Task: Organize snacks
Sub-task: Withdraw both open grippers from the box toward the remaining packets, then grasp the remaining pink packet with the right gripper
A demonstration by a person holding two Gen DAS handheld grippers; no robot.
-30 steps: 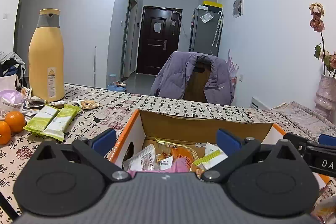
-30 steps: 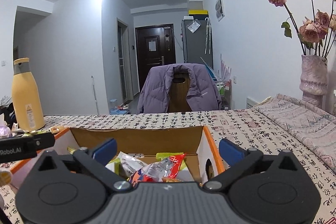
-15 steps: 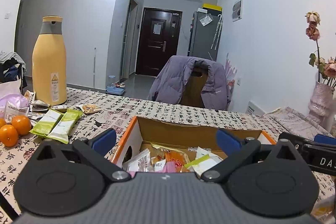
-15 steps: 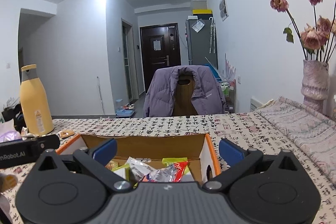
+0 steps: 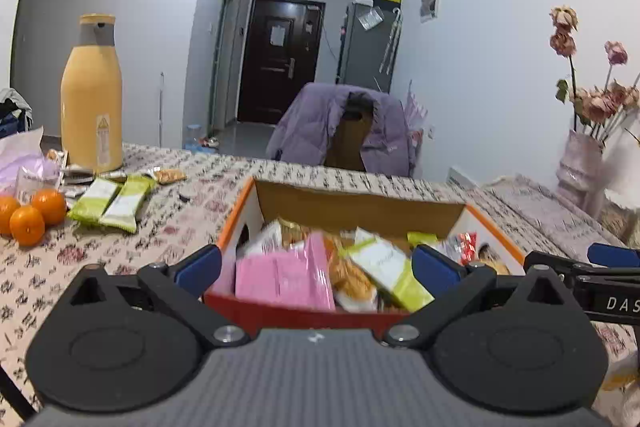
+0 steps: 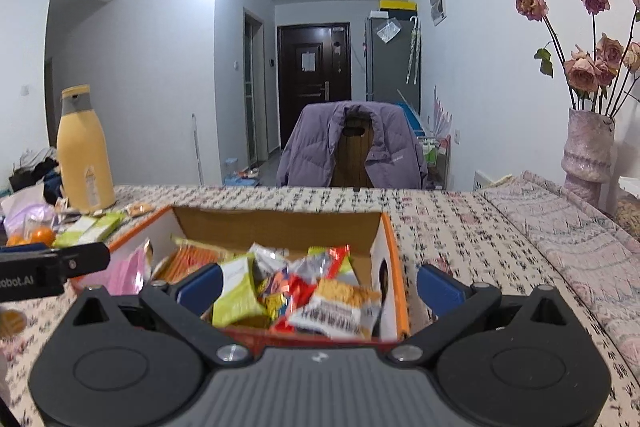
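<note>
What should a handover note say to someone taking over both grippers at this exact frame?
Left gripper: open, holding nothing, aimed over the box's near wall.
Right gripper: open, holding nothing, aimed at the same box from its right end.
Cardboard box: on the patterned table, already holding many snacks, including pink packets and a green-and-white packet.
Left to do: two green packets and a few small wrappers by the yellow bottle lie loose on the table to the box's left.
The oranges sit there too.
</note>
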